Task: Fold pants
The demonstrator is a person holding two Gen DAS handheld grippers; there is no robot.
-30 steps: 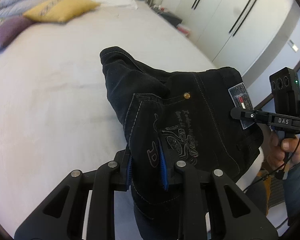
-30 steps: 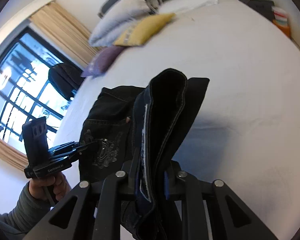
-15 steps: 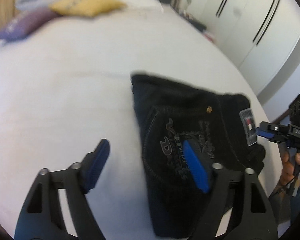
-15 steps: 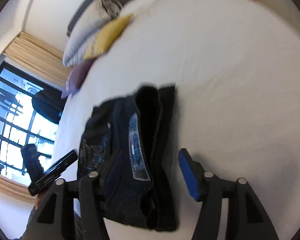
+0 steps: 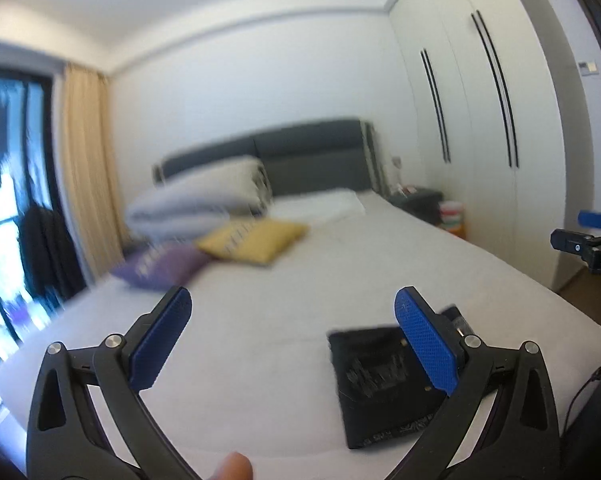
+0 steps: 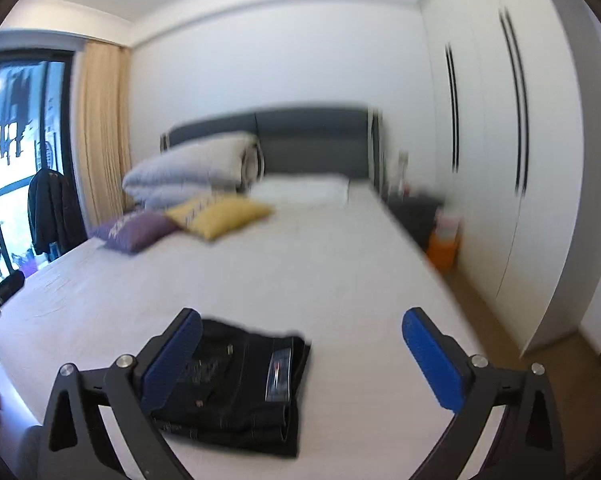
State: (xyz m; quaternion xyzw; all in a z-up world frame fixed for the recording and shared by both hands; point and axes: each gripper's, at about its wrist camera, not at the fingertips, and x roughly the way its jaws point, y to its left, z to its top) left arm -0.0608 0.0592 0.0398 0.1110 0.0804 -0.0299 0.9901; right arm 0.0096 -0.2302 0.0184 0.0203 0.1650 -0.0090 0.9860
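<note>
The black pants (image 5: 380,384) lie folded in a compact stack near the foot of the white bed (image 5: 340,276). In the right wrist view the pants (image 6: 240,384) show a label patch and lie flat on the bed (image 6: 320,264). My left gripper (image 5: 296,340) is open and empty, raised above and behind the stack. My right gripper (image 6: 308,360) is open and empty, also raised back from the pants. The right gripper's body shows at the right edge of the left wrist view.
A yellow pillow (image 5: 252,240), a purple pillow (image 5: 160,268) and a rolled grey duvet (image 5: 196,200) lie at the head of the bed. White wardrobes (image 5: 480,120) line the right wall. A window (image 6: 16,152) with a hanging dark coat is at left.
Both grippers let go of the pants, opened wide and pulled up and back. The pants now lie folded on the bed.
</note>
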